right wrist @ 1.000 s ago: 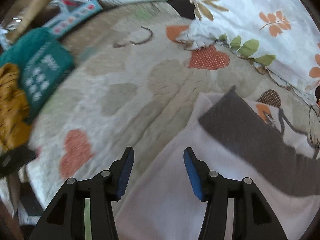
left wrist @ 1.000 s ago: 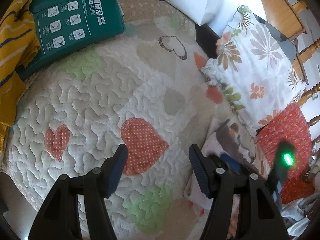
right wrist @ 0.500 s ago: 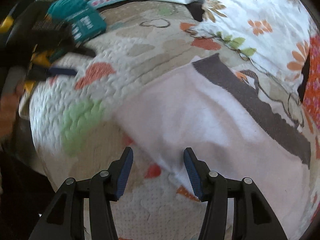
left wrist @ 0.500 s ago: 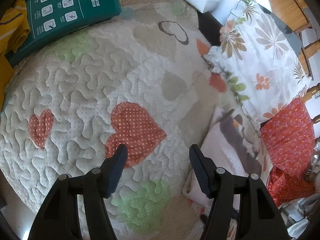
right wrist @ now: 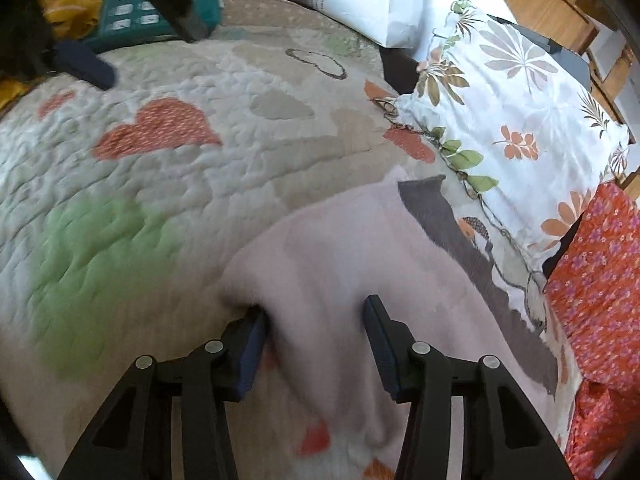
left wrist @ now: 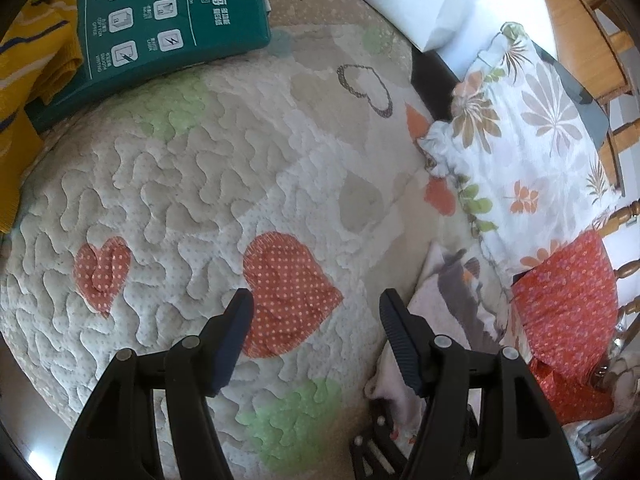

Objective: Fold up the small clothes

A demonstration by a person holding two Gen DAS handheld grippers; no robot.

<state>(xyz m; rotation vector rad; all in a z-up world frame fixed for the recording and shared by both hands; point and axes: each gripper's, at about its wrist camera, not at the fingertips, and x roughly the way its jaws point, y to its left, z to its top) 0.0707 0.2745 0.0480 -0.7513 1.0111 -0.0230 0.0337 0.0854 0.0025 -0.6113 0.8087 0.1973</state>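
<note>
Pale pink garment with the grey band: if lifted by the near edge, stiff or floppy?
Likely floppy: the pale pink knit garment already bunches between the right claw fingers. Probably light, since it lies thin and flat on the heart-patterned quilt. It should drape, not hold shape.

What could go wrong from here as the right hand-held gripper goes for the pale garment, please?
1. The right hand-held gripper has just been closing with the pale pink garment bunched between its jaws; it may pinch several layers, or the heart-patterned quilt too.
2. The left hand-held gripper hangs open over bare quilt, holding nothing, so a one-sided lift could crumple the cloth.
3. The floral pillow lies close beside the garment and may snag it.
</note>
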